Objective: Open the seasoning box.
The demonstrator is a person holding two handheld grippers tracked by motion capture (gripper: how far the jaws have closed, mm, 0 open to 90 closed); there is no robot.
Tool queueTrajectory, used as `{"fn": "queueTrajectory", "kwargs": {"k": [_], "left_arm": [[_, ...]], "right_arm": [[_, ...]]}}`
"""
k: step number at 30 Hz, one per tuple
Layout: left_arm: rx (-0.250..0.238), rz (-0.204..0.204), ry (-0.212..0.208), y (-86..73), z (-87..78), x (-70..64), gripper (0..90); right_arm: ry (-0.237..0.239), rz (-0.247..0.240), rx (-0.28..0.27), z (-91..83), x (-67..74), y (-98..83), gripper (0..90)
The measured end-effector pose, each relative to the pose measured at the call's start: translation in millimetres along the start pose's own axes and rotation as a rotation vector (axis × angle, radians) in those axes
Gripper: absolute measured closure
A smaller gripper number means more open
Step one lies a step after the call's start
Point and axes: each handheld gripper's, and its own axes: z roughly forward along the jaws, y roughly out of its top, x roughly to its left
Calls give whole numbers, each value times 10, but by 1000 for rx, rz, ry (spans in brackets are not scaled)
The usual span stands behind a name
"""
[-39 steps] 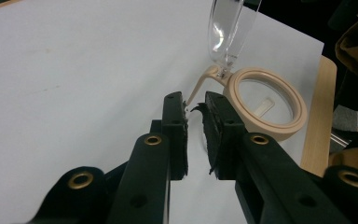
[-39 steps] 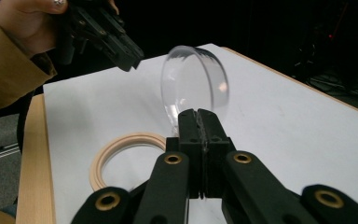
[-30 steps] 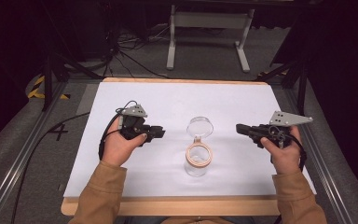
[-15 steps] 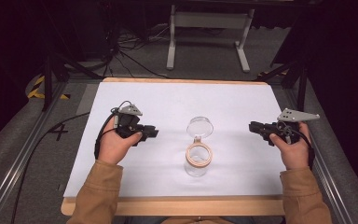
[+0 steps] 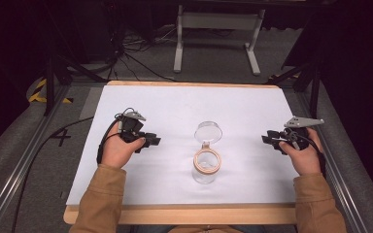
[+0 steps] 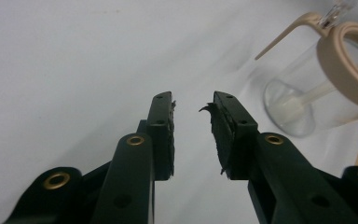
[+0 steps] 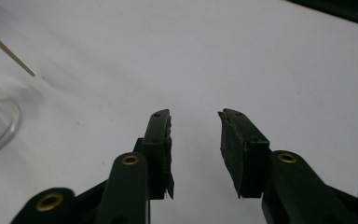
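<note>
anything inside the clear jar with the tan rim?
Through the clear glass jar with the tan rim, the left gripper view shows a pale stick-like piece leaning inside; what it is cannot be told. Its hinged lid stands open. Nothing else shows; the far wall is partly covered by the rim.

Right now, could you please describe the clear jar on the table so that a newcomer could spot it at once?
Start from the white sheet covering the wooden table; the clear glass jar stands near its front middle, between the left gripper and the right gripper, touching neither. A tan ring frames its mouth, and its round clear lid is flipped open behind it.
</note>
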Motion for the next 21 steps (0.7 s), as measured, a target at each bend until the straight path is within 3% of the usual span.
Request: {"fn": "queueTrajectory", "kwargs": {"k": [6,16,17,19,21], "left_arm": [[45,-16,11,-46,60,86,675],[54,-34,0,-61,83,101,652],[46,-34,-14,-59,88,95,642],[12,-36,-80,-39,80,74,633],[-20,-27,-111,-3,64,46,618]], "right_arm": [[6,17,69,181,-61,-116,590],[24,-5,189,377,-37,-199,487],[27,-17,209,412,-16,-209,458],[30,-30,208,424,-8,-211,456],[41,-32,191,418,24,-196,439]]}}
